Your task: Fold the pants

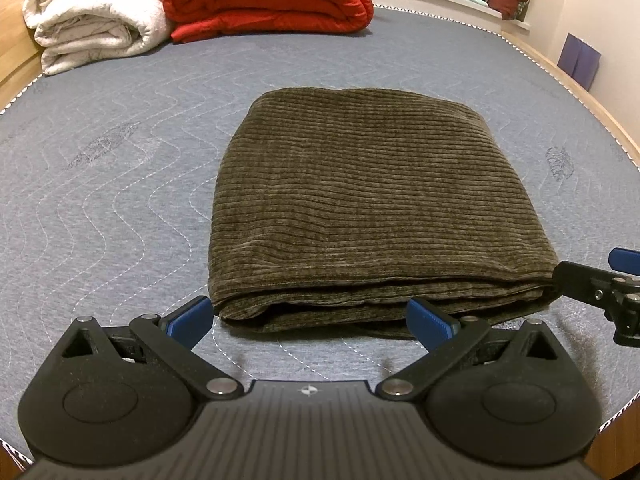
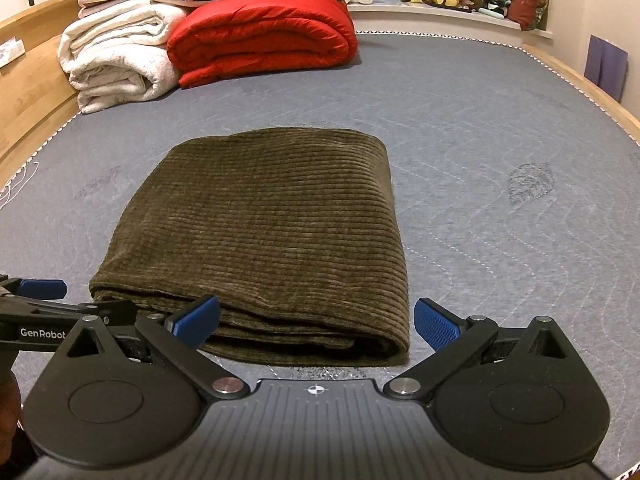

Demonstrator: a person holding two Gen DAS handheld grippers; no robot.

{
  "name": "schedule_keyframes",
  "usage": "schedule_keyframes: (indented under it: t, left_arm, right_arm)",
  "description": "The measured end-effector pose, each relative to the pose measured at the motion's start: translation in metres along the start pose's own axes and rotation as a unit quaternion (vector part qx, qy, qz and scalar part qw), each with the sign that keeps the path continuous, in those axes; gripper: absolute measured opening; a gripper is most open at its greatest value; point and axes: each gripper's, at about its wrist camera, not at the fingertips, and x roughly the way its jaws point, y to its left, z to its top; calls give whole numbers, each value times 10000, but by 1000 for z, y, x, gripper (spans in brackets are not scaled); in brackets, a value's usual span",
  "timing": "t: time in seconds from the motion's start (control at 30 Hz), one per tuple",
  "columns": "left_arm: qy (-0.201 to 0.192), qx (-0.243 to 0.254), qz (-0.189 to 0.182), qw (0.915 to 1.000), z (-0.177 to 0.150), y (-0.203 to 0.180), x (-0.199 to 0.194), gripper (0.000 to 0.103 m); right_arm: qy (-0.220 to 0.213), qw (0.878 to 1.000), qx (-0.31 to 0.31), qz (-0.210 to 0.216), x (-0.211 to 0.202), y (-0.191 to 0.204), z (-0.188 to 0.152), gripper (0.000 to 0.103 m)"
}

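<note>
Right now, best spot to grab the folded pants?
Take the near layered edge of the pants, at its two corners, coming in low along the mattress. The stacked layers face both open grippers: left gripper, right gripper. The far edge is a rounded fold.

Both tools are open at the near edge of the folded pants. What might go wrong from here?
1. The pants show several loose layers along the near edge; a tool pinching only some layers could pull the stack apart.
2. The left tool and right tool sit close together, so they may collide.
3. Dragging could skew the fold on the mattress.
</note>
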Motion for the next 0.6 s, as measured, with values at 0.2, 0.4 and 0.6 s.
schedule_keyframes:
  t: [0.2,0.4,0.6]
  left_arm:
    - [-33,23,1,10000,0,-1,-1,103]
    - [-41,36,5,10000,0,-2,-2,103]
    - [-42,53,9,10000,-1,-3,-1,103]
  right_arm:
    - [7,10000,-10,9,0,0,0,102]
    - [8,10000,-8,3,0,0,0,102]
    - [14,10000,-15,6,-1,0,0,102]
